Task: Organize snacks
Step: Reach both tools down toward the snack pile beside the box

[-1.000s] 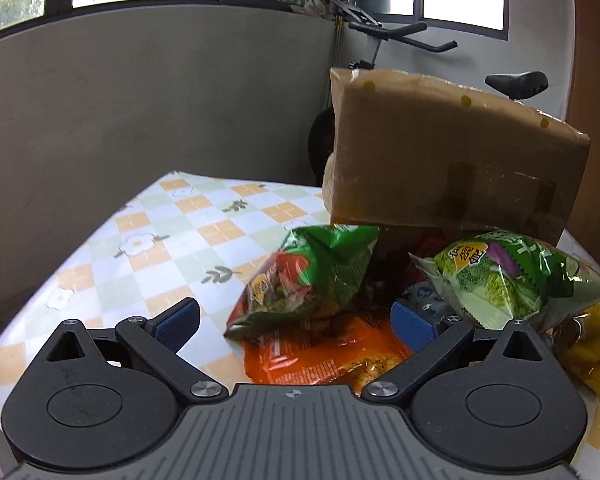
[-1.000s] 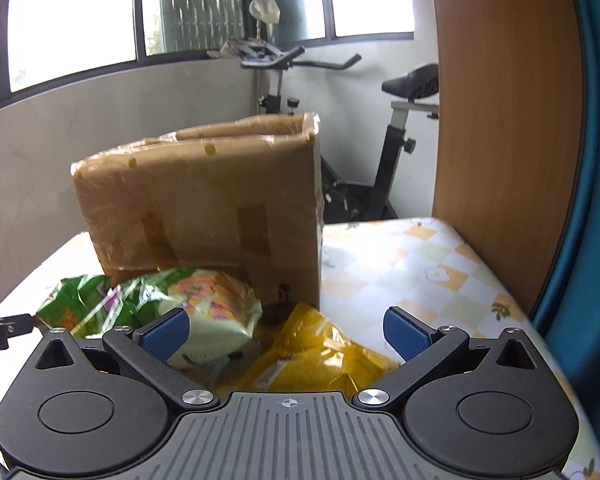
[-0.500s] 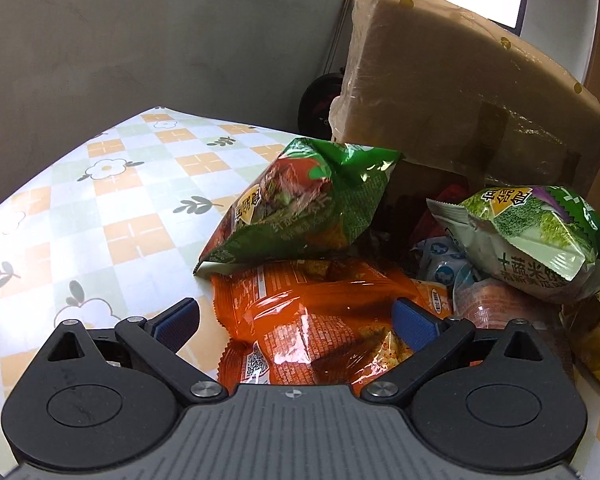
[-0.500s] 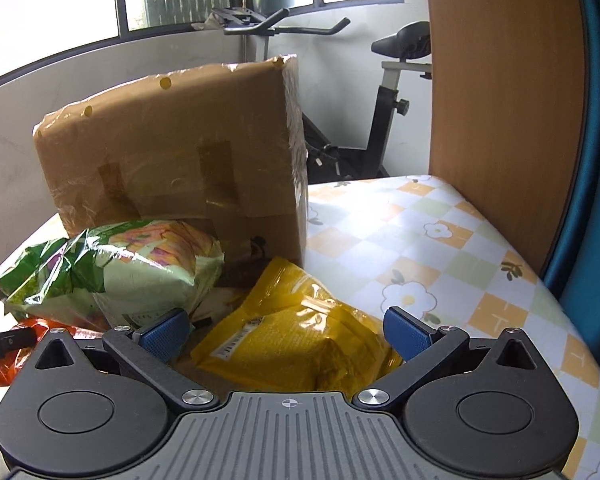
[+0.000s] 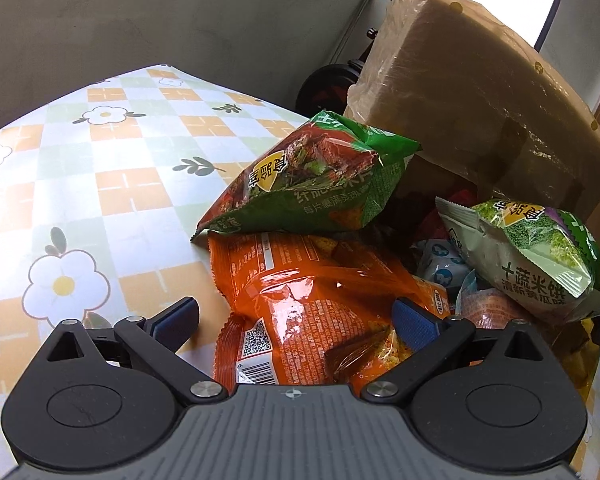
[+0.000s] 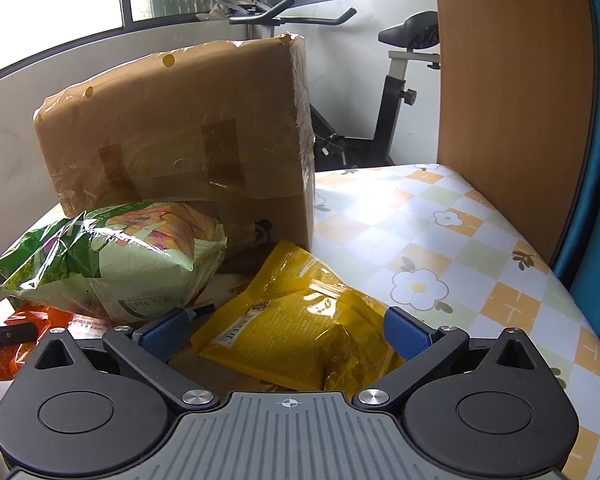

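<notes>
Snacks heaped before cardboard box (image 6: 180,128): we list orange bag (image 5: 312,308) between the spread fingers of left gripper (image 5: 296,320), yellow bag (image 6: 296,320) between right gripper (image 6: 288,330), also agape; green bag (image 5: 312,176) overlaps orange

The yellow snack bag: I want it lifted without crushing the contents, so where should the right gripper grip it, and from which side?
Probably across the bag's near end, coming in from the front. The yellow snack bag lies flat, lengthwise between the open right gripper, its near end already inside the gap. The far end lies by the cardboard box, leaving less room there.
</notes>
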A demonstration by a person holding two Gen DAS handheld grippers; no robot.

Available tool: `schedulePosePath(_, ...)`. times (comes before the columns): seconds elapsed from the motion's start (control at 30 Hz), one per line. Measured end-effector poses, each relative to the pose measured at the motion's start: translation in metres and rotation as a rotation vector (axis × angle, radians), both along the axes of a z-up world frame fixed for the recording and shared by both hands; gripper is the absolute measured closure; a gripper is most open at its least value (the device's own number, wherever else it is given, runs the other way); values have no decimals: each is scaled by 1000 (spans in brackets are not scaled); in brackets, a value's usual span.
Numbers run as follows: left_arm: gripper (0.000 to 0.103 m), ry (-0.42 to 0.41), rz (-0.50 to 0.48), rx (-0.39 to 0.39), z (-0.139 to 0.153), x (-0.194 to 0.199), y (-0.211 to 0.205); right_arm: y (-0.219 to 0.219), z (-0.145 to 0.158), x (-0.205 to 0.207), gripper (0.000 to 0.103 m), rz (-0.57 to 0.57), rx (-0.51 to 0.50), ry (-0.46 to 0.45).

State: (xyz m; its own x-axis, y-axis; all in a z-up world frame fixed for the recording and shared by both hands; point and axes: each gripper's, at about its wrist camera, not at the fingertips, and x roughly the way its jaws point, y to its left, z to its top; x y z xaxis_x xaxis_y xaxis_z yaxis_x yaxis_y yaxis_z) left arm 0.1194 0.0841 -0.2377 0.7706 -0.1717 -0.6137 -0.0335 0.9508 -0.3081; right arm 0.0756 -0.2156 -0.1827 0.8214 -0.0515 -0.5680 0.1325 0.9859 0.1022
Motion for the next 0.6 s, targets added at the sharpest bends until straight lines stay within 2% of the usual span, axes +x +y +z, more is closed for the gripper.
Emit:
schedulePosePath(0.23,0,4,-25,5,0,0,-6,-2,-5,-4,0,9,-4,-28)
schedulePosePath(0.27,2,6,-31,6,1,0,-8,-3,-6,-4,0,6,1,-26)
schedulePosePath(0.33,18,-19,-62,-8,4,-4,-10,-5,-7,-4,0,-2,12,-24)
schedulePosePath(0.47,32,-42,-69,17,11,-10,-14,-8,-8,-3,0,1,-29,-13)
schedulePosePath(0.6,35,-51,-53,46,18,-17,-13,-12,-12,1,0,-2,-28,2)
